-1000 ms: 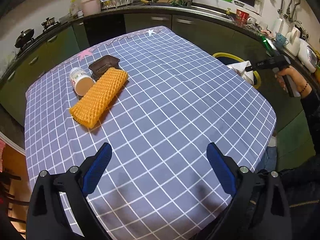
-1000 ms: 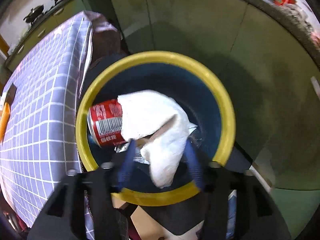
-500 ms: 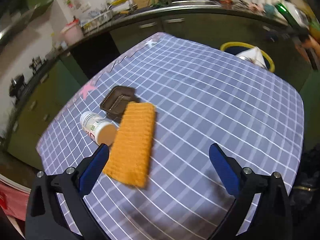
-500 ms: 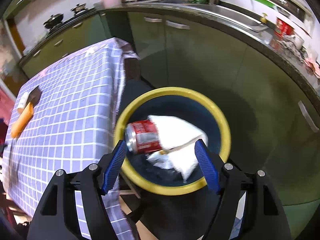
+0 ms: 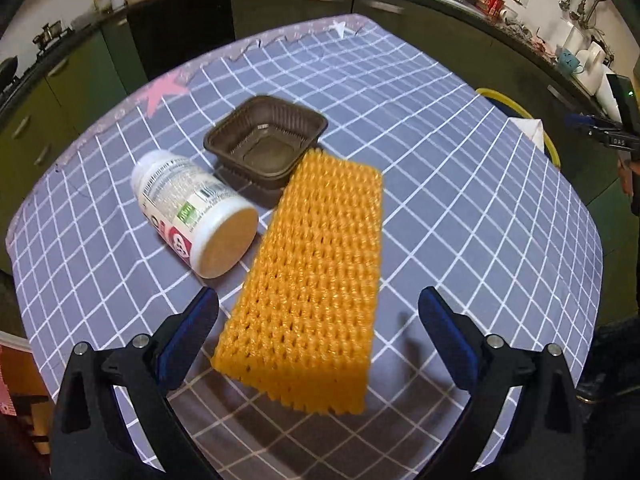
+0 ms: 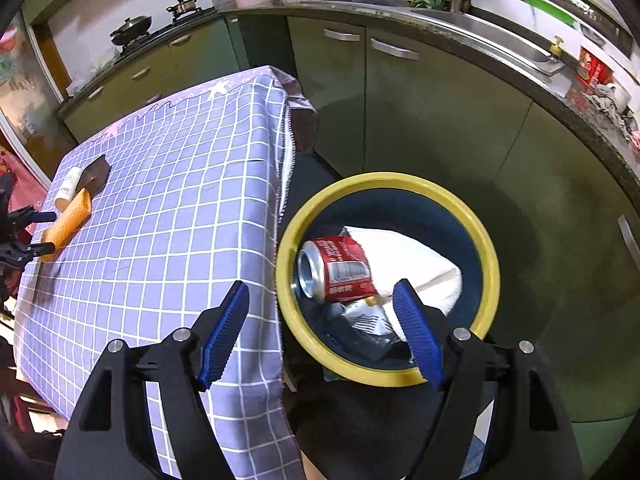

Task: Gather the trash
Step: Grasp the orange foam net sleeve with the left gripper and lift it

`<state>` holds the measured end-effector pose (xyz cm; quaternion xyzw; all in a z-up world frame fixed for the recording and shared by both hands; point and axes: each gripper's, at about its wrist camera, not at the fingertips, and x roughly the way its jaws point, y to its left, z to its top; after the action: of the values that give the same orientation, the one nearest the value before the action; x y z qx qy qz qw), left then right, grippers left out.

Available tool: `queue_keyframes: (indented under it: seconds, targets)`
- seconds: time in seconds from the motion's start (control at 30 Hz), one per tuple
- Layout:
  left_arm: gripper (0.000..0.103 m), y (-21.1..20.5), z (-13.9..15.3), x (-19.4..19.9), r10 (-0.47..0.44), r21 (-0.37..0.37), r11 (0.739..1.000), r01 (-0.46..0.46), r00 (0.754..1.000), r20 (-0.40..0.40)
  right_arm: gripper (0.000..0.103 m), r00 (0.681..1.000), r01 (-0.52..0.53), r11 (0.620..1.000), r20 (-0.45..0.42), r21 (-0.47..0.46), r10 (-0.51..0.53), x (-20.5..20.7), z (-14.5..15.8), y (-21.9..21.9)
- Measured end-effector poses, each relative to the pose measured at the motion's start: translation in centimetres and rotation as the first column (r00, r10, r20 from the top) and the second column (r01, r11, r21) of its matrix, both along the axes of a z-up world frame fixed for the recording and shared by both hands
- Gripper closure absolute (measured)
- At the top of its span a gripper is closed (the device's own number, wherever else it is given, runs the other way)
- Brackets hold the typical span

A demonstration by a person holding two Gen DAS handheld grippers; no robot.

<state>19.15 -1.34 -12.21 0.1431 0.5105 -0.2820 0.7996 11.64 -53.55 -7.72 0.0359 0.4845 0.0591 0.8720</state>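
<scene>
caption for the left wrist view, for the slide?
Open left gripper above orange foam net, beside a bottle and brown tray on the checked tablecloth.

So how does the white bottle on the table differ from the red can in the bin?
The bottle is white plastic with a tan cap; the can is red metal with an open silvery top. The bottle lies on the checked tablecloth, not yet collected; the can lies in the yellow-rimmed bin against white paper. Both lie on their sides.
</scene>
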Motion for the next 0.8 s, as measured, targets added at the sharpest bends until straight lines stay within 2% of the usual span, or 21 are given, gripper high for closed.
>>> queue_keyframes:
  seconds: [0.2,0.27,0.33,0.37,0.4,0.47,0.5,0.6,0.67,0.8]
  targets:
    - [0.008,-0.6,-0.9,0.3,-0.021,-0.006,1.000,0.020,1.000,-0.021,0.029,1.000,-0.019,1.000,-0.016,0.002,0.019,0.7,-0.7,1.0]
    - [0.023,-0.9,-0.9,0.2,-0.029,-0.011,1.000,0.029,0.999,-0.028,0.029,1.000,-0.021,1.000,-0.018,0.005,0.021,0.7,-0.7,1.0]
    - [0.031,-1.1,-0.9,0.0,-0.026,-0.003,1.000,0.026,0.999,-0.023,0.029,1.000,-0.022,1.000,-0.018,0.009,0.022,0.7,-0.8,1.1]
    - [0.039,-1.1,-0.8,0.0,-0.016,0.007,1.000,0.016,1.000,-0.016,0.029,1.000,-0.023,1.000,-0.016,0.011,0.023,0.7,-0.8,1.1]
    - [0.042,-1.0,-0.7,0.0,-0.008,0.002,1.000,0.008,1.000,-0.019,0.029,1.000,-0.024,1.000,-0.016,0.013,0.024,0.6,-0.7,1.1]
    - [0.054,-0.8,-0.4,0.0,0.009,-0.022,1.000,-0.010,0.999,-0.038,0.029,1.000,-0.025,1.000,-0.013,0.018,0.025,0.5,-0.7,1.1]
    - [0.056,-0.7,-0.3,-0.1,0.016,-0.026,1.000,-0.017,0.999,-0.043,0.029,1.000,-0.026,0.999,-0.012,0.019,0.026,0.4,-0.7,1.1]
    - [0.070,-0.8,0.3,-0.6,0.031,-0.026,0.999,-0.032,0.999,-0.017,0.029,1.000,-0.028,0.999,-0.009,0.024,0.028,0.2,-0.7,1.0]
    - [0.089,-0.9,1.2,-1.2,0.035,-0.042,0.998,-0.035,0.999,0.005,0.029,1.000,-0.028,0.999,-0.004,0.026,0.028,0.0,-0.6,1.0]
    - [0.091,-2.3,3.1,-3.0,0.000,-0.058,0.998,0.003,0.999,0.040,0.029,1.000,-0.021,0.999,0.016,0.036,0.021,-0.6,0.0,0.5]
